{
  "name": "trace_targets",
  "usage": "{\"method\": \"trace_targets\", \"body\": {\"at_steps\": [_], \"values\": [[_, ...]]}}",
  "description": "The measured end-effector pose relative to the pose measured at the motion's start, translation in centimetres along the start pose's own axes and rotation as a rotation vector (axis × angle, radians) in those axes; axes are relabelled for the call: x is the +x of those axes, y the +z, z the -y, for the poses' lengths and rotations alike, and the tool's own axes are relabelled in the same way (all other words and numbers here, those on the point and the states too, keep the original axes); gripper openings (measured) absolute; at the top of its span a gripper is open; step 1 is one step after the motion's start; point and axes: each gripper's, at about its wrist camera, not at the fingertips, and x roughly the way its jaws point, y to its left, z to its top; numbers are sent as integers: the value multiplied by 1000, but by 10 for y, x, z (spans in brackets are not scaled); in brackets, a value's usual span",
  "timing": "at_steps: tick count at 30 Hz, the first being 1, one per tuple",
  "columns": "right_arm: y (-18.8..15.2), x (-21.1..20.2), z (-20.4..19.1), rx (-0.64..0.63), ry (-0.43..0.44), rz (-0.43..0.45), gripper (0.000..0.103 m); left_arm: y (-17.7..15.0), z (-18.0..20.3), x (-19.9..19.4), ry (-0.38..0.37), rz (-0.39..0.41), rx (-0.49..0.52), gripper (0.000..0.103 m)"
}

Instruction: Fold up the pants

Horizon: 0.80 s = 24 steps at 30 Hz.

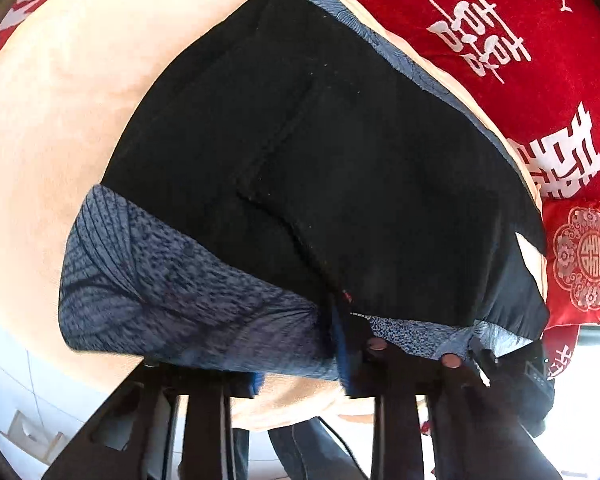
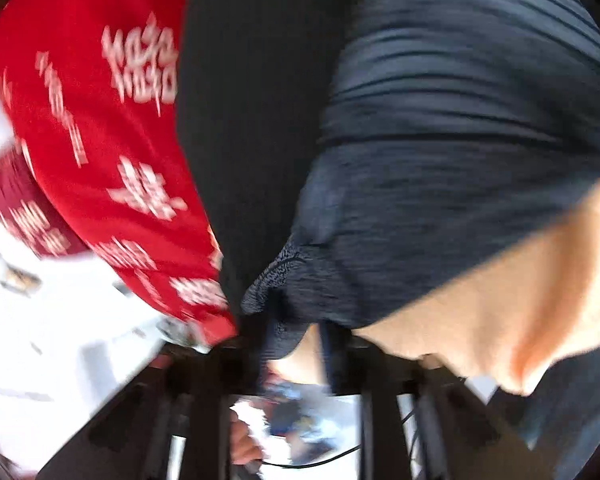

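Note:
The pants (image 1: 320, 160) are black with a blue patterned lining (image 1: 160, 280). They lie spread on a beige cushion (image 1: 60, 100). My left gripper (image 1: 300, 364) is at their near edge with cloth bunched between its fingers. In the right wrist view my other gripper (image 2: 288, 340) is shut on a gathered corner of the pants (image 2: 440, 140). That view is blurred by motion. The other gripper (image 1: 500, 364) shows at the lower right of the left wrist view, pinching the same near edge.
A red blanket with white characters (image 1: 520, 40) lies behind the cushion, and also shows in the right wrist view (image 2: 100, 140). A small red embroidered pillow (image 1: 584, 264) sits at the right. A pale floor (image 1: 20, 380) lies below the cushion's near edge.

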Motion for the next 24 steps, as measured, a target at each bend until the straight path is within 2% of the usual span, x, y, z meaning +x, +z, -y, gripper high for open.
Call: {"method": "trace_targets", "body": {"at_steps": [2, 6, 11, 16, 19, 21, 23, 24], "values": [[-4, -7, -12, -18, -5, 11, 10, 4, 8, -11, 17, 14, 17, 28], [-6, -18, -76, -178, -72, 5, 10, 17, 33, -41, 44, 63, 80, 28], [29, -16, -163, -362, -142, -58, 10, 67, 73, -73, 49, 140, 118, 28], [101, 32, -233, -469, -240, -171, 10, 137, 109, -61, 132, 202, 180, 28], [157, 75, -256, -519, -317, -241, 11, 176, 113, -41, 170, 228, 168, 28], [182, 99, -263, -536, -349, -273, 13, 204, 114, -20, 214, 240, 157, 30], [210, 128, -260, -543, -391, -301, 13, 232, 108, 7, 281, 249, 128, 39], [227, 145, -255, -541, -427, -314, 14, 240, 103, 16, 313, 250, 112, 47]]}}
